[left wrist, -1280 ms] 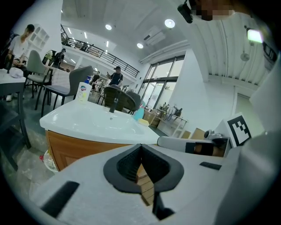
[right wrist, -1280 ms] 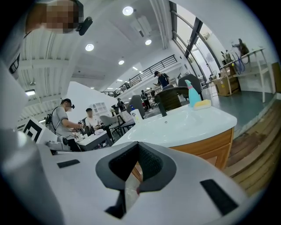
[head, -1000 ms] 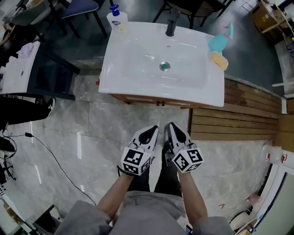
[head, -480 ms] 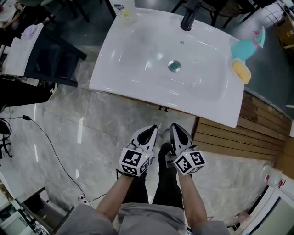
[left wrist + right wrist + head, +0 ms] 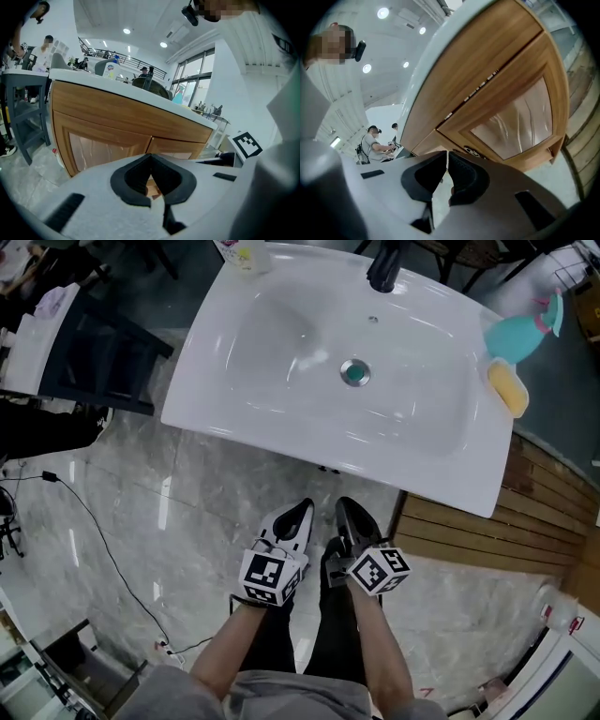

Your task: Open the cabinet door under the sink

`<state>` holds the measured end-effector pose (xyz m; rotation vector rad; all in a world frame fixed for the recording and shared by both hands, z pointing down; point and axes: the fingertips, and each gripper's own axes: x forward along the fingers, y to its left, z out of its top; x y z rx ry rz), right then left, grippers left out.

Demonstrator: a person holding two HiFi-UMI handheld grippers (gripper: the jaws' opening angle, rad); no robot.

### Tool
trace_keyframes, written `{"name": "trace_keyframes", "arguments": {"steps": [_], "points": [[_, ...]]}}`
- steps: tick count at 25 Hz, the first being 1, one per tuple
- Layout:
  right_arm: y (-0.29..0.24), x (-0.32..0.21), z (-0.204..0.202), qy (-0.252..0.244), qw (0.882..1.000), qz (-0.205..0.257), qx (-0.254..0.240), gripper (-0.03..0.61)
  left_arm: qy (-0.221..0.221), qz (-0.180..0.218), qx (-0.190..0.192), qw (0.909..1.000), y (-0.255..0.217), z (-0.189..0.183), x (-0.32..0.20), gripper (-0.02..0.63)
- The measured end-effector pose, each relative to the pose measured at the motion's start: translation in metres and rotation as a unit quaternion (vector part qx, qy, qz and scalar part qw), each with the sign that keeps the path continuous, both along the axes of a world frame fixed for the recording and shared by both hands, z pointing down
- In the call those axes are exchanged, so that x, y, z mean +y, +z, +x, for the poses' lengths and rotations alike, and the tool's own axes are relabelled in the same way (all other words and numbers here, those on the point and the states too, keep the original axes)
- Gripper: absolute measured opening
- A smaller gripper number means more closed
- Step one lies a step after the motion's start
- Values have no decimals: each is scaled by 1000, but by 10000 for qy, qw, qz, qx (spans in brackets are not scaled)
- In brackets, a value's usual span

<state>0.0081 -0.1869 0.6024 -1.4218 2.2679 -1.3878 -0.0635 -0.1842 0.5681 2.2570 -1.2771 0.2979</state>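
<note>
Lowered since the earlier frame, the left gripper (image 5: 300,514) and right gripper (image 5: 349,514) are held with jaws closed on nothing, while the cabinet door (image 5: 101,147), at twelve o'clock beneath the sink (image 5: 234,423), is judged shut and not yet reached.

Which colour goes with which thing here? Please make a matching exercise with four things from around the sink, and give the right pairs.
Things:
1. sink
2. tap
3. spray bottle
4. cabinet

Colours:
A. teal
B. black
C. white
D. brown wood

Pairs: 1-C, 2-B, 3-A, 4-D
</note>
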Motion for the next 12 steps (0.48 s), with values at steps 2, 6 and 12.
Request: {"name": "trace_keyframes", "arguments": {"steps": [2, 6, 12], "points": [[18, 0, -2, -40, 9998, -124, -122, 33, 56, -1, -21, 10000, 11, 2, 0, 8], [55, -5, -1, -34, 9993, -275, -270, 97, 136, -5, -37, 9999, 38, 5, 0, 8], [95, -23, 3, 304, 9974, -307, -578, 127, 228, 4, -53, 9997, 70, 12, -2, 8]]}}
